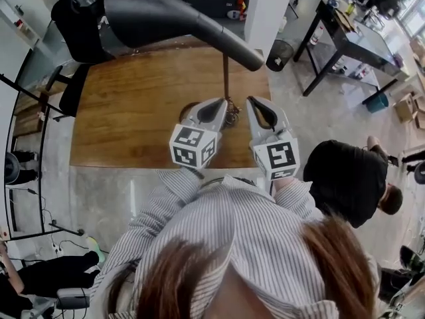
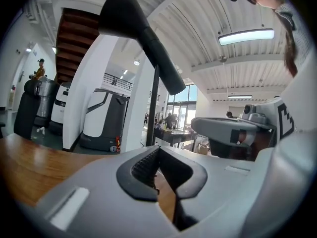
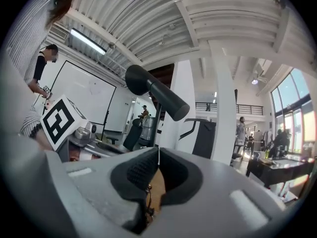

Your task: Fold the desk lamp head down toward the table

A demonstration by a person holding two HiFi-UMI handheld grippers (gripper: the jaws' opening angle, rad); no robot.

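Observation:
A desk lamp stands on the wooden table (image 1: 133, 105). Its black cone-shaped head (image 1: 166, 12) is raised high on a thin brown stem (image 1: 226, 78) that rises from a round base (image 1: 231, 115). My left gripper (image 1: 223, 102) and right gripper (image 1: 251, 101) hover side by side at the near table edge, either side of the base, both shut and holding nothing. The left gripper view shows the head (image 2: 138, 29) and stem (image 2: 153, 108) above the shut left gripper (image 2: 158, 150). Seen from the right gripper (image 3: 158, 152), the head (image 3: 156, 95) sits up and to the left.
A black chair (image 1: 80, 25) stands at the table's far left. A dark bin (image 1: 282, 52) and a black table (image 1: 352, 38) stand to the right. A person in black (image 1: 352, 178) crouches on the floor at right.

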